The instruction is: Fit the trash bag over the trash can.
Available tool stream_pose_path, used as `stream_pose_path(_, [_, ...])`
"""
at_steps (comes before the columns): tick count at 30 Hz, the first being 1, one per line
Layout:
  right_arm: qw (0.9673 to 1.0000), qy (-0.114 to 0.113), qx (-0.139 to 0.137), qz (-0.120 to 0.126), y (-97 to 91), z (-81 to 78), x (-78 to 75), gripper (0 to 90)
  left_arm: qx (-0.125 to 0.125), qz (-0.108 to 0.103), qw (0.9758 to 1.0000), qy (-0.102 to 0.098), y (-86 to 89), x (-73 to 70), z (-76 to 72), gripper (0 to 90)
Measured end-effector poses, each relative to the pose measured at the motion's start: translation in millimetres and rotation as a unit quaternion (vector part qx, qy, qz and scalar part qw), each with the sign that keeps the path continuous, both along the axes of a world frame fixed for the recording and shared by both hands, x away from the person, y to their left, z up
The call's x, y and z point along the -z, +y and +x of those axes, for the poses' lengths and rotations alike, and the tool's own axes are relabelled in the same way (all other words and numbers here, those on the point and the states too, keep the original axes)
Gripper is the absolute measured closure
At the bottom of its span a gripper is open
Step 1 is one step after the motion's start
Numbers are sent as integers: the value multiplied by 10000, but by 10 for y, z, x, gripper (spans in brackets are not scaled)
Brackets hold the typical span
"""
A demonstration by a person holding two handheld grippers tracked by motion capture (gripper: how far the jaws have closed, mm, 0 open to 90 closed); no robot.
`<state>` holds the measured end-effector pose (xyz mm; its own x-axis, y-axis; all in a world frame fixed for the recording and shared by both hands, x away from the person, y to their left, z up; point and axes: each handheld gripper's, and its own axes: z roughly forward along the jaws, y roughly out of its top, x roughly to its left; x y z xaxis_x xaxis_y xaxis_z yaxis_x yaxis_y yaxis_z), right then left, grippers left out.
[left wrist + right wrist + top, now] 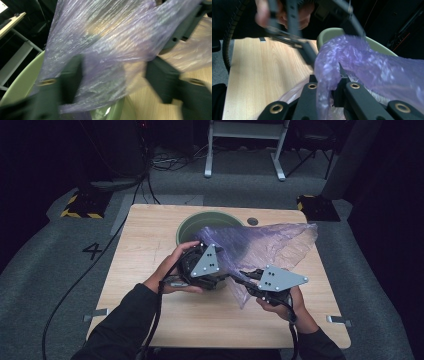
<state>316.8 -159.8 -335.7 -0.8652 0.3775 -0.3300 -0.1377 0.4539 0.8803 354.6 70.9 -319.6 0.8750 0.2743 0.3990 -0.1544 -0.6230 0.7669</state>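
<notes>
A thin purple plastic bag (270, 242) lies spread over the right half of the wooden table (145, 250) and reaches over the rim of a round green bin (192, 222). My left gripper (219, 254) is at the bag's near left edge by the bin. In the left gripper view its jaws stand apart (116, 75) with the bag (105, 32) hanging loose between them, above the bin (22, 82). My right gripper (239, 276) points left at the bag's lower corner. In the right gripper view it (334, 82) is shut on a bunched fold of the bag (374, 65), in front of the bin (329, 32).
A small dark round hole (252, 221) sits in the tabletop behind the bin. Metal brackets (339, 321) stick out at the table's near corners. Cables trail from both grippers toward the person. Grey carpet surrounds the table, with a white frame (245, 145) at the back.
</notes>
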Motion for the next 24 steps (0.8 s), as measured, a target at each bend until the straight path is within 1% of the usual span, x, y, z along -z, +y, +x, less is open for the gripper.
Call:
stream_pose_path(1, [10000, -10, 17, -1, -1, -9, -8, 853, 59, -3, 10000, 78, 2, -3, 9, 442])
stream_pose_path(2, [10000, -16, 39, 12, -5, -17, -16, 841, 58, 26, 10000, 26, 8, -3, 12, 553])
stream_pose_path(3, [10000, -4, 22, 51, -10, -24, -22, 825, 5, 57, 10000, -12, 11, 0, 14, 636])
stream_pose_path(4, [10000, 12, 16, 80, -13, -35, -27, 801, -45, 70, 10000, -40, 26, 5, 24, 689])
stream_pose_path(5, [9999, -7, 19, 99, -20, -52, -36, 779, -47, 34, 10000, -23, 46, 9, 33, 766])
stream_pose_path(6, [9999, -10, 26, 118, -27, -65, -43, 762, -65, 6, 10000, 13, 68, 14, 38, 808])
stream_pose_path(7, [9999, -8, 12, 138, -37, -75, -50, 733, -89, -24, 10000, 8, 91, 19, 41, 845])
stream_pose_path(8, [9999, -23, 26, 164, -48, -84, -56, 683, -112, -46, 9999, -9, 110, 19, 44, 862])
stream_pose_path(9, [9998, -22, 52, 185, -56, -92, -61, 628, -119, -79, 9999, 16, 140, 19, 44, 872])
stream_pose_path(10, [9997, -27, 101, 222, -73, -104, -67, 594, -107, -132, 9998, 68, 175, 18, 44, 871])
stream_pose_path(12, [9993, -59, 191, 315, -126, -129, -82, 506, -123, -245, 9996, 107, 249, 22, 37, 865])
stream_pose_path(15, [9986, -136, 332, 387, -210, -171, -106, 447, -174, -385, 9989, 179, 374, 26, 30, 842])
stream_pose_path(18, [9970, -295, 575, 434, -317, -211, -137, 400, -225, -464, 9985, 204, 481, 37, 8, 841])
stream_pose_path(20, [9947, -372, 782, 561, -420, -233, -167, 386, -283, -495, 9982, 172, 546, 54, -11, 850])
stream_pose_path(22, [9915, -507, 1022, 623, -509, -247, -186, 374, -296, -534, 9980, 181, 602, 71, -21, 868])
stream_pose_path(24, [9872, -565, 1315, 707, -628, -239, -204, 364, -331, -559, 9977, 183, 644, 80, -23, 865])
